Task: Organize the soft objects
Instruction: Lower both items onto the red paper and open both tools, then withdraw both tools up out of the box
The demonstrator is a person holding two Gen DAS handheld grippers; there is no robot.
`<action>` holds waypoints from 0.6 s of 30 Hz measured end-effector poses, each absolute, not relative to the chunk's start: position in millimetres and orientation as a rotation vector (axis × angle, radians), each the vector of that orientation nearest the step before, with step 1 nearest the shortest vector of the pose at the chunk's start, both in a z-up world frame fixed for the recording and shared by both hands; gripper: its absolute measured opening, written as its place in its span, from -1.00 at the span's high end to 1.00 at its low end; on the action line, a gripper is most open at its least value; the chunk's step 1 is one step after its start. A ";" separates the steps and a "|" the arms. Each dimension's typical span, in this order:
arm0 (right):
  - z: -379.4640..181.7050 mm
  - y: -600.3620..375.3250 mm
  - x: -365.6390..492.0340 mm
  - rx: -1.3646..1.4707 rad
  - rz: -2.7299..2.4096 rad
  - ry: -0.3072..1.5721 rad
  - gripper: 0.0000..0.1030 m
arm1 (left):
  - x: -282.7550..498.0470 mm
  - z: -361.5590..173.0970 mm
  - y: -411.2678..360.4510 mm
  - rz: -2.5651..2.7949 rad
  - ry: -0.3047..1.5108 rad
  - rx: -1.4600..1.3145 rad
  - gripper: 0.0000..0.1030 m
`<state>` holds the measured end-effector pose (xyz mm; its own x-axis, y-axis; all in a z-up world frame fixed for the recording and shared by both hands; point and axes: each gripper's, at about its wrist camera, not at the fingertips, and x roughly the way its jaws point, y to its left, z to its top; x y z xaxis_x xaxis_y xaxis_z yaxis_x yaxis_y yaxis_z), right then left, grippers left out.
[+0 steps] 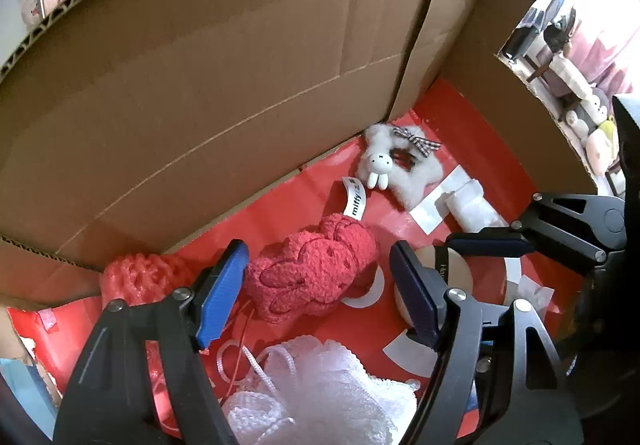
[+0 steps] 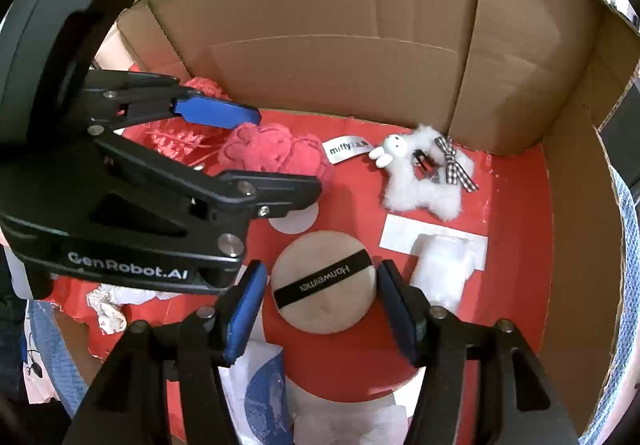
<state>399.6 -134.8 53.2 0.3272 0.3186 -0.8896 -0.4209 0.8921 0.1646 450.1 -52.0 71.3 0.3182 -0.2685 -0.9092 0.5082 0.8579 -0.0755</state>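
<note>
Both grippers reach into a cardboard box (image 1: 200, 85) with a red floor. My left gripper (image 1: 320, 285) is open, its fingers either side of a red knitted plush (image 1: 316, 273) with a white "miffy" tag; it also shows in the right wrist view (image 2: 276, 153). My right gripper (image 2: 320, 309) is open around a beige round powder puff (image 2: 324, 281) with a black band lying on the floor. A white fluffy bunny clip (image 1: 396, 165) with a checked bow lies further back (image 2: 424, 177). A white mesh bath pouf (image 1: 320, 397) lies under the left gripper.
A red net sponge (image 1: 140, 277) sits at the box's left wall. A white plastic packet (image 2: 440, 269) lies right of the puff. The box walls (image 2: 360, 25) close in on the back and sides. Plush toys (image 1: 596, 129) sit outside the box.
</note>
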 end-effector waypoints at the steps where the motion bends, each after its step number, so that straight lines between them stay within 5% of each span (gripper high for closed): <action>1: 53.3 -134.8 399.5 -0.102 0.486 1.138 -0.19 | 449.6 72.6 -52.6 -0.518 1.137 0.242 -0.40; 18: 98.0 -148.5 370.2 -0.101 0.472 1.039 -0.50 | 401.6 130.4 -45.5 -0.465 1.029 0.197 -0.41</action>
<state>370.2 -148.5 98.0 0.4170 0.3283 -0.8476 -0.4222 0.8957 0.1392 401.6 -45.5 130.4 0.4292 -0.2788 -0.8591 0.4603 0.8859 -0.0576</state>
